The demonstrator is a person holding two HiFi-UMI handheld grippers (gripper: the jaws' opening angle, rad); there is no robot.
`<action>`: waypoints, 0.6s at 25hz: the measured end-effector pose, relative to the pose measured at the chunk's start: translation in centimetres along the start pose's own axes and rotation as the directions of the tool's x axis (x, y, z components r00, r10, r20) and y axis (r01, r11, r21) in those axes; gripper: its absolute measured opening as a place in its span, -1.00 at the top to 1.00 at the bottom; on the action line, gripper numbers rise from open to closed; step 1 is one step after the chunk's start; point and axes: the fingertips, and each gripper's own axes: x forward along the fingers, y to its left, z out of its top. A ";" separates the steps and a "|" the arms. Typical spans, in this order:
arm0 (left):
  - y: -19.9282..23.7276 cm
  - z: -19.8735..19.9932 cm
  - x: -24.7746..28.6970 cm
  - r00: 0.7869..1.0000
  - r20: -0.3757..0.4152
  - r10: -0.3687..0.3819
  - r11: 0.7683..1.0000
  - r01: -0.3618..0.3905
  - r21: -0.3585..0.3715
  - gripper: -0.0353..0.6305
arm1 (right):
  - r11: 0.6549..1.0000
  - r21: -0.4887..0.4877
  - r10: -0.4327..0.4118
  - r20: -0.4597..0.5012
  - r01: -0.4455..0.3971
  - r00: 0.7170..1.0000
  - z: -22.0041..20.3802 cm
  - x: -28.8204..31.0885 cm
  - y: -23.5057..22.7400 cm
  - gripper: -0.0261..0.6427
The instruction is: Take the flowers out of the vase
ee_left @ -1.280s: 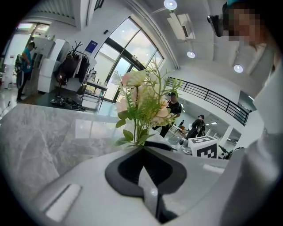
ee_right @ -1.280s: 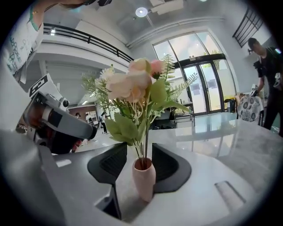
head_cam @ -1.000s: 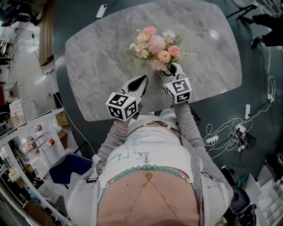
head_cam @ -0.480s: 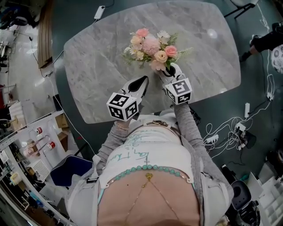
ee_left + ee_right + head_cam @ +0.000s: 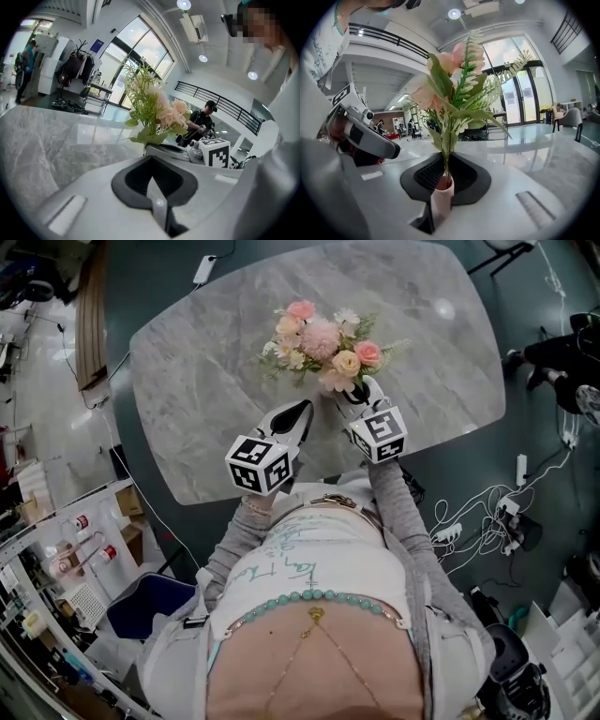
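1. one grey marble table (image 5: pixel 197 381) fills the upper half of the head view.
2. one bunch of pink, peach and white flowers (image 5: pixel 323 338) with green fronds stands in one small pink vase (image 5: pixel 442 196), upper middle of the head view, on the table.
3. two grippers, one black-and-white marker cube on each.
4. right gripper (image 5: pixel 362 392): its jaws have just been closing and pinch the vase below the stems.
5. left gripper (image 5: pixel 302 412), left of the flowers and apart from them: jaws together, nothing between.
6. writing: teal script on the person's white shirt (image 5: pixel 291 559), unreadable.
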 end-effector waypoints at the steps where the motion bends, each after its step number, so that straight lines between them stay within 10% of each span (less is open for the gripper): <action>1: -0.1 0.0 0.1 1.000 0.001 0.000 1.000 0.000 0.000 0.89 | 1.000 -0.002 0.000 0.002 0.000 1.000 0.1 -0.1 -0.1 0.74; 15: -0.7 0.4 1.3 1.000 0.015 0.014 1.000 -0.014 0.001 0.89 | 0.999 -0.023 0.022 0.011 -0.022 1.000 1.2 -1.2 -0.9 0.78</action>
